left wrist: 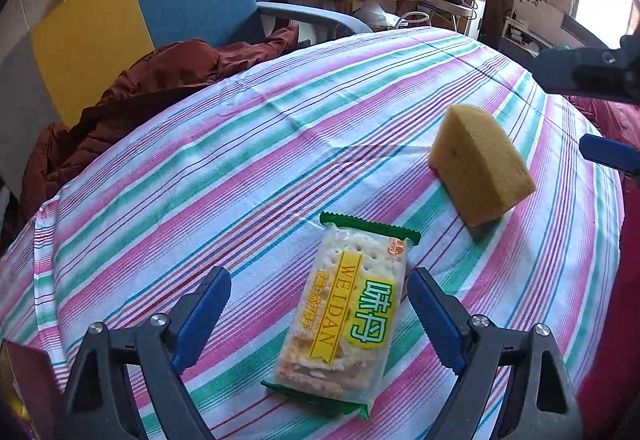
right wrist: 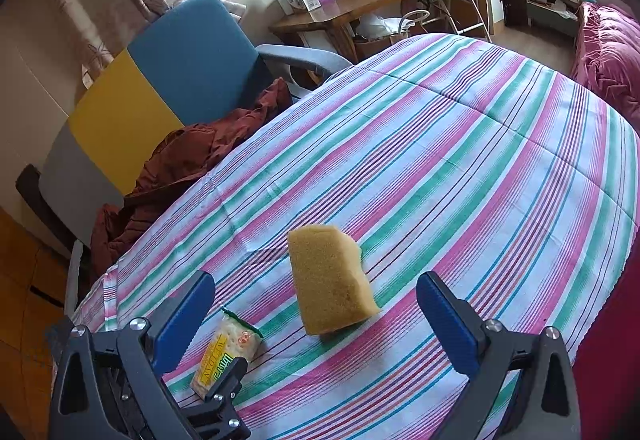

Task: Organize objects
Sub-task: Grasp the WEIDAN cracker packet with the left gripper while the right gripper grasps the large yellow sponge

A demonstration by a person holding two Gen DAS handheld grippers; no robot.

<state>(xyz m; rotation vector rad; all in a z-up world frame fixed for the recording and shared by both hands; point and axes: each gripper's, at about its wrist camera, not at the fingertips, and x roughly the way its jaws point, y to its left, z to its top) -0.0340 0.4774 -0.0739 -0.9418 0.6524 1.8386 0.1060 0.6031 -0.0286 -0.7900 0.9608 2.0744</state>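
Observation:
A cracker packet [left wrist: 344, 324] with green ends and a yellow label lies flat on the striped tablecloth [left wrist: 240, 160]. My left gripper [left wrist: 320, 292] is open, its blue fingers on either side of the packet, not touching it. A yellow sponge [left wrist: 480, 168] lies further right. In the right wrist view the sponge [right wrist: 332, 280] lies between and ahead of my open right gripper [right wrist: 316, 304], and the packet [right wrist: 228, 352] sits at the lower left, partly behind the left gripper's body [right wrist: 224, 392]. The right gripper's fingers [left wrist: 608, 154] show at the left view's right edge.
A blue and yellow armchair [left wrist: 160, 8] with a rust-brown jacket [left wrist: 140, 92] stands at the table's far left edge. A wooden side table [right wrist: 352, 8] with boxes stands behind. A pink quilt [right wrist: 608, 52] lies at the right.

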